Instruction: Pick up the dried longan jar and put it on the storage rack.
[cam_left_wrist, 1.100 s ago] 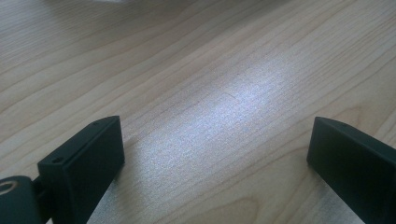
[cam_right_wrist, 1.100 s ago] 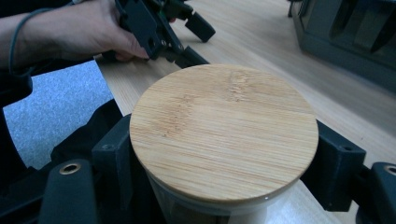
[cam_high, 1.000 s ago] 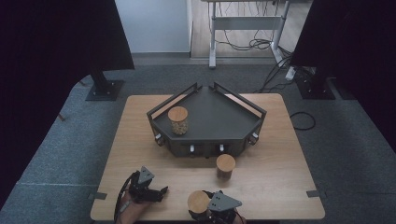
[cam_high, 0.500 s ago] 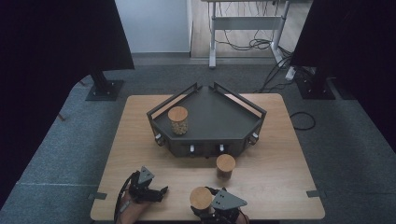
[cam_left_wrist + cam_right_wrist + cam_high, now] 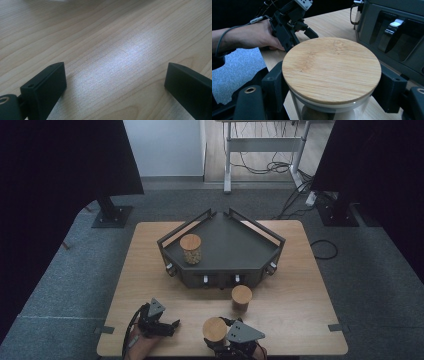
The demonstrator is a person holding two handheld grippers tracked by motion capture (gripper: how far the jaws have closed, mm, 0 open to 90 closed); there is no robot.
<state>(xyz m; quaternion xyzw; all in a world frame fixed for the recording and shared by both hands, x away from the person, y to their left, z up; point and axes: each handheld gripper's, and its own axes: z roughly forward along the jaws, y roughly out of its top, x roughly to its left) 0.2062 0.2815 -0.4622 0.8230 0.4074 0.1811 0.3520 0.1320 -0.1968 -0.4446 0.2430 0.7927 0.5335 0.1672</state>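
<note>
At the near edge of the table (image 5: 150, 270), right of its middle, the right gripper (image 5: 227, 340) has its jaws closed on a jar (image 5: 215, 330) just under the bamboo lid (image 5: 332, 68), one pad on each side of the glass. The likeliest trouble, I judge, is slip: smooth glass held high near the rim could tilt or slide out if lifted fast, and a careless swing toward the tray (image 5: 222, 247) might knock the second jar (image 5: 241, 297) standing between them, just before the tray's front wall. The right hand sits low at the edge, jaws pointing away over the table. Toward the near left corner the left gripper (image 5: 167, 326) rests low, jaws wide apart over bare wood, holding nothing. A third jar (image 5: 190, 248) stands in the tray's left part.
</note>
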